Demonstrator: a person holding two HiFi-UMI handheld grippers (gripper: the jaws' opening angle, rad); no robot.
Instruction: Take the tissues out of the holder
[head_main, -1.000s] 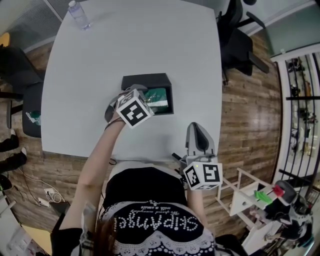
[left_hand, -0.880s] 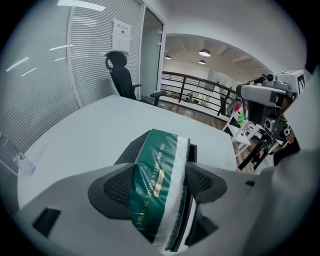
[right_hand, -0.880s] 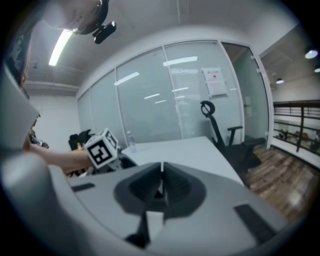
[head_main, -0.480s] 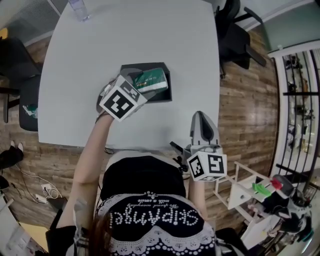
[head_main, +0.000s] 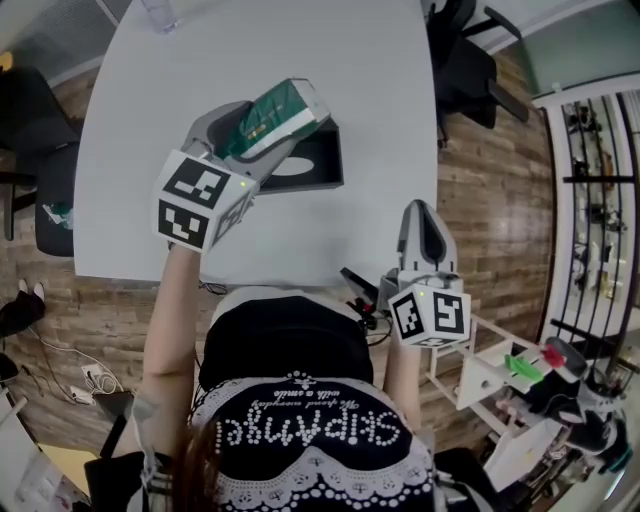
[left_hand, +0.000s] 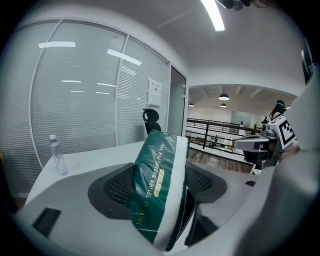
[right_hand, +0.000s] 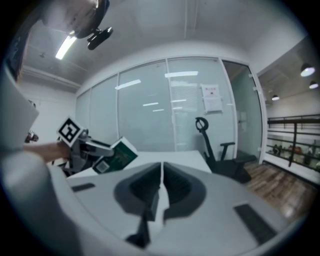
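- Left gripper (head_main: 283, 122) held high, pointing toward 1 o'clock, jaws clamped on the tissue pack (left_hand: 156, 190) (bare forearm (head_main: 168, 320) stretched forward).
- Right gripper (head_main: 421, 215) at 4 o'clock, pointing to 12, jaws seemingly touching.

Fingers (right_hand: 144, 189) of right gripper (right_hand: 161, 171) together (empty)

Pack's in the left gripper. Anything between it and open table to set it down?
Nothing visible. The tissue pack, clamped in the left gripper, looks lifted clear of the black holder. The table around the holder is bare; the water bottle stands at the far corner, and the shut right gripper sits at the near edge.
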